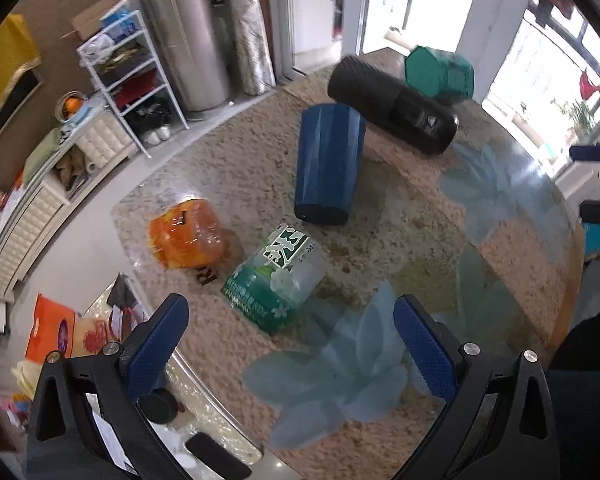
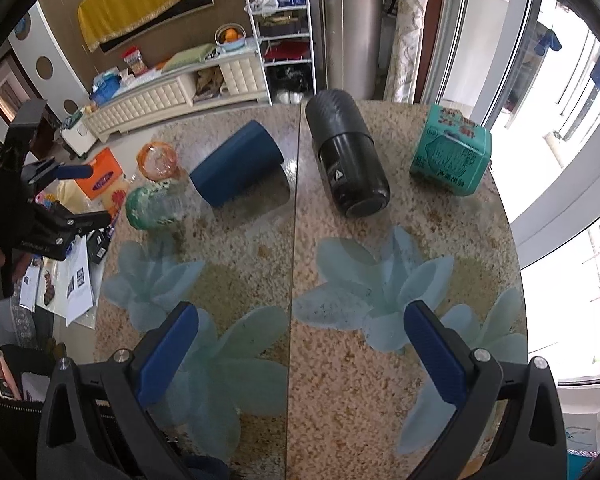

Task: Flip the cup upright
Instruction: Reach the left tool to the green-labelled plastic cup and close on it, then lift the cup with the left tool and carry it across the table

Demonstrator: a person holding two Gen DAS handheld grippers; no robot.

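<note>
A dark blue cup (image 1: 327, 164) lies on its side on the speckled table (image 1: 400, 240), its closed base toward my left gripper. It also shows in the right wrist view (image 2: 236, 168), left of centre. My left gripper (image 1: 288, 344) is open and empty, above the table short of the cup. My right gripper (image 2: 300, 352) is open and empty over the near table, well back from the cup. The left gripper shows in the right wrist view (image 2: 76, 192) at the left edge, and the right gripper's tips show at the left wrist view's right edge (image 1: 598, 184).
A black flask (image 1: 392, 106) lies beside the cup, also in the right wrist view (image 2: 346, 158). A green box (image 2: 450, 156), a green-labelled bottle (image 1: 276, 278) and an orange bottle (image 1: 186, 232) lie on the table. A table seam (image 2: 294, 240) runs down the middle. Shelves and cabinets stand beyond.
</note>
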